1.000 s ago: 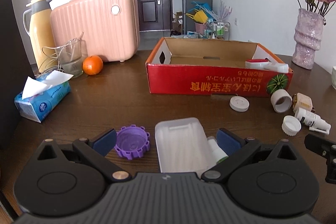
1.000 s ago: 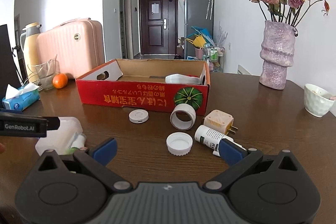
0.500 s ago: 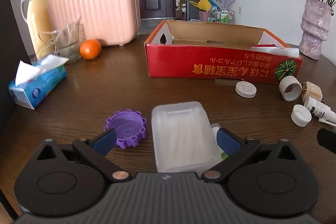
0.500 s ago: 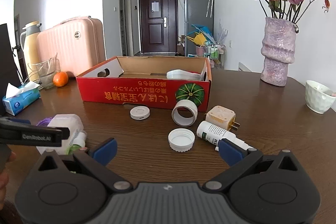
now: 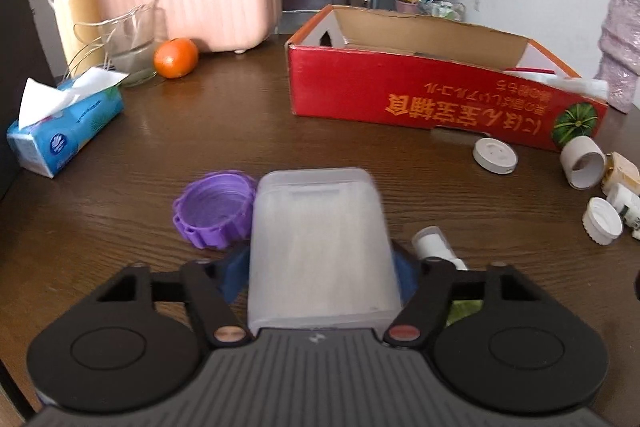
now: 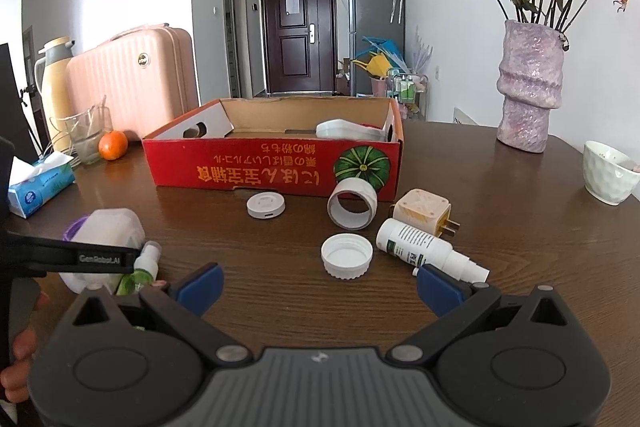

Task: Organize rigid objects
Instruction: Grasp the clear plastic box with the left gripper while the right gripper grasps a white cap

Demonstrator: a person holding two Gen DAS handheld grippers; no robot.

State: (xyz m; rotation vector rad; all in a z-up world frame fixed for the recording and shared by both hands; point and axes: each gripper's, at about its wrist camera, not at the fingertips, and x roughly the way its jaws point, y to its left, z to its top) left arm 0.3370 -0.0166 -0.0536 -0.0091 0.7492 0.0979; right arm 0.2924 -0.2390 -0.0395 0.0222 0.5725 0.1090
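Note:
My left gripper (image 5: pixel 318 273) is shut on a translucent white plastic box (image 5: pixel 320 243), its blue pads pressed against both sides; the box also shows in the right wrist view (image 6: pixel 106 233). A purple ridged lid (image 5: pixel 214 209) lies just left of it and a small green-and-white bottle (image 5: pixel 434 245) just right. My right gripper (image 6: pixel 318 285) is open and empty above the table, behind a white cap (image 6: pixel 346 255) and a white spray bottle (image 6: pixel 424 247). The red cardboard box (image 5: pixel 436 99) stands beyond, holding a white item (image 6: pixel 348 129).
A white round puck (image 6: pixel 266 205), a white ring (image 6: pixel 352 203) and a beige plug adapter (image 6: pixel 422 209) lie before the box. A tissue pack (image 5: pixel 66 125), glass jug (image 5: pixel 128 43), orange (image 5: pixel 176 58), pink case and thermos stand left. A purple vase (image 6: pixel 528 91) and white cup (image 6: pixel 608 171) stand right.
My left gripper moved forward around the plastic box and closed on it. The right gripper stayed open and nearly still.

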